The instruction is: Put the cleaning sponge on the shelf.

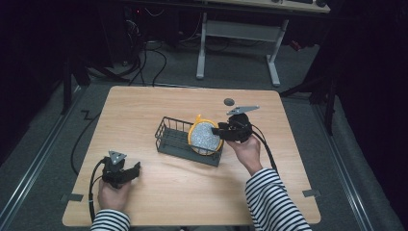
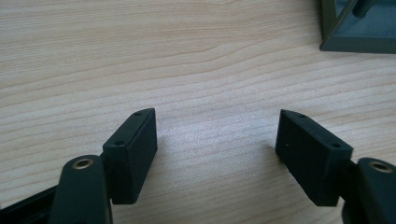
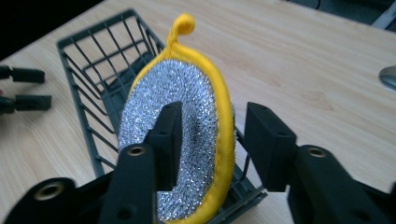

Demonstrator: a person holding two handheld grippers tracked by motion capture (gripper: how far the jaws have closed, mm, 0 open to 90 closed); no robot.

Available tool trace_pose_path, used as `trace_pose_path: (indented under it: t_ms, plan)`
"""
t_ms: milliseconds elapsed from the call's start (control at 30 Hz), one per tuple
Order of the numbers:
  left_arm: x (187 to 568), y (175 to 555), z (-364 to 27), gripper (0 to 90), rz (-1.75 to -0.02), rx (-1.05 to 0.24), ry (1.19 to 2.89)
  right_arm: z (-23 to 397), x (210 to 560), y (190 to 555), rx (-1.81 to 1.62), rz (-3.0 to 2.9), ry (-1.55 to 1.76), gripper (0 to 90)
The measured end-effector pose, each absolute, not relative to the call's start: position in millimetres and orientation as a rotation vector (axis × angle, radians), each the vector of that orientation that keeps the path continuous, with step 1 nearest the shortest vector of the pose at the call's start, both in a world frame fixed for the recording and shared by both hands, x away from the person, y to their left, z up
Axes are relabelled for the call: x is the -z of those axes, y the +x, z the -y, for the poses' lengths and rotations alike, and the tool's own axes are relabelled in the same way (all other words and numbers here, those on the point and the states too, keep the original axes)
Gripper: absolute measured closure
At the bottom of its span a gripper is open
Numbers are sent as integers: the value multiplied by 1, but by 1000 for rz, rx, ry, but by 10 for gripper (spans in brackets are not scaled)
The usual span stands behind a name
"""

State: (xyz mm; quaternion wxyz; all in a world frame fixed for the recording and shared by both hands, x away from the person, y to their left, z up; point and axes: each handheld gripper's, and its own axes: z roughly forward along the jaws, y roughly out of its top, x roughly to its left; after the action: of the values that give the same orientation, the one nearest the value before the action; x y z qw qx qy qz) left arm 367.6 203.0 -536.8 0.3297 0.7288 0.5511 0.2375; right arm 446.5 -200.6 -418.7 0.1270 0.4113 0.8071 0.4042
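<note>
The round scouring pad point(image 3: 187, 135), silver mesh with a yellow fabric rim and a small yellow loop at its top, stands on edge at the right end of the dark wire basket point(image 1: 174, 135), leaning against the basket's end wall. The right gripper point(image 3: 212, 140) sits just beside it: its jaws straddle the pad's yellow rim, one in front of the silver face and one behind, and they stand partly apart with a visible gap to the rim on the far side, so the pads do not press on it. In the high view the right gripper point(image 1: 222, 129) meets the pad point(image 1: 204, 137) from the right, held by a hand in a striped sleeve. The basket lies near the middle of the wooden surface point(image 1: 144, 106). A small dark disc point(image 1: 229, 101) lies beyond the gripper. The left gripper point(image 1: 137, 166) rests near the front left corner, its jaws wide over bare wood
</note>
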Motion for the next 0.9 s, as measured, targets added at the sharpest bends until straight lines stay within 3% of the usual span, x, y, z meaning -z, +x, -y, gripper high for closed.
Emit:
trace_pose_path:
  t_ms: [133, 300, 900]
  plan:
    - [537, 368, -203, 299, -1442, -621, 1906, 215, 407, 440, -1247, -2305, 1213, 504]
    - [537, 368, -203, 300, -1443, -622, 1906, 234, 400, 428, -1267, -2257, 1230, 502]
    - [537, 368, -203, 301, -1443, -621, 1905, 317, 424, 369, -1211, -2090, 1406, 504]
